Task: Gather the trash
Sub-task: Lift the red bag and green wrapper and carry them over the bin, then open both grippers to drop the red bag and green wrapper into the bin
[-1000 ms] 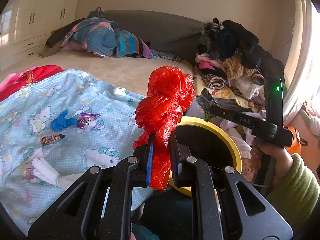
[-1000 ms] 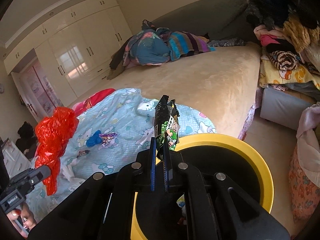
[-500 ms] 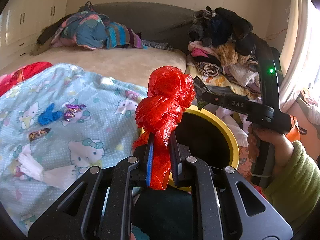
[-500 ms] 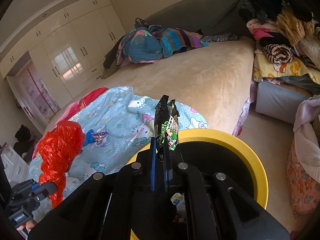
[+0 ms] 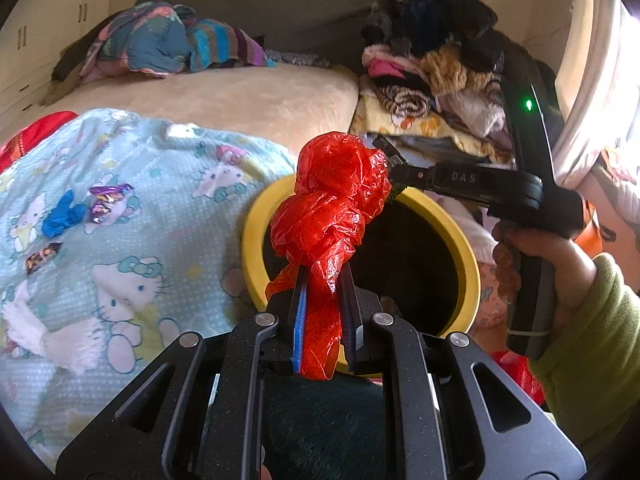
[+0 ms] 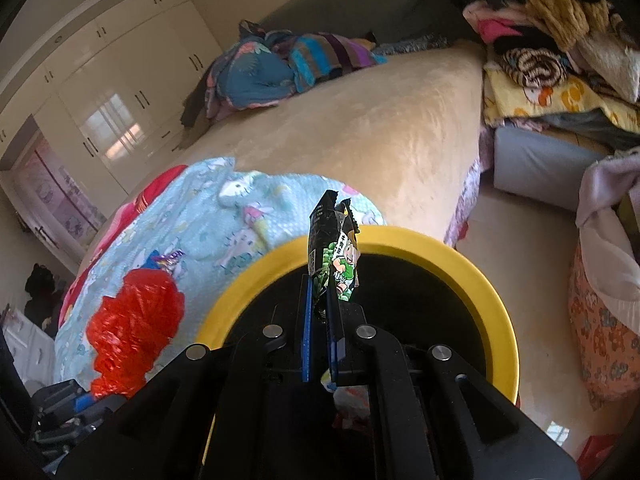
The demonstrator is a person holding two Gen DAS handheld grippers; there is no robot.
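My left gripper (image 5: 323,280) is shut on a crumpled red plastic bag (image 5: 332,208), held at the near rim of the yellow-rimmed black bin (image 5: 472,264) beside the bed. My right gripper (image 6: 318,284) is shut on a green and black snack wrapper (image 6: 334,252), held upright over the bin (image 6: 496,308). The right gripper also shows in the left wrist view (image 5: 390,154), reaching over the bin's far rim. The red bag also shows in the right wrist view (image 6: 134,324). A blue scrap (image 5: 62,218), a purple wrapper (image 5: 106,198) and a small dark wrapper (image 5: 42,252) lie on the Hello Kitty blanket (image 5: 132,280).
The beige bed (image 5: 224,100) carries a heap of colourful clothes (image 5: 168,44) at its far end. A tall pile of clothes and blankets (image 5: 436,72) stands behind the bin. White wardrobes (image 6: 112,92) line the far wall. Some trash lies inside the bin (image 6: 348,396).
Both grippers have moved closer to the bin with their loads. The right gripper now sits above the bin's opening, and the red bag is nearer the rim.
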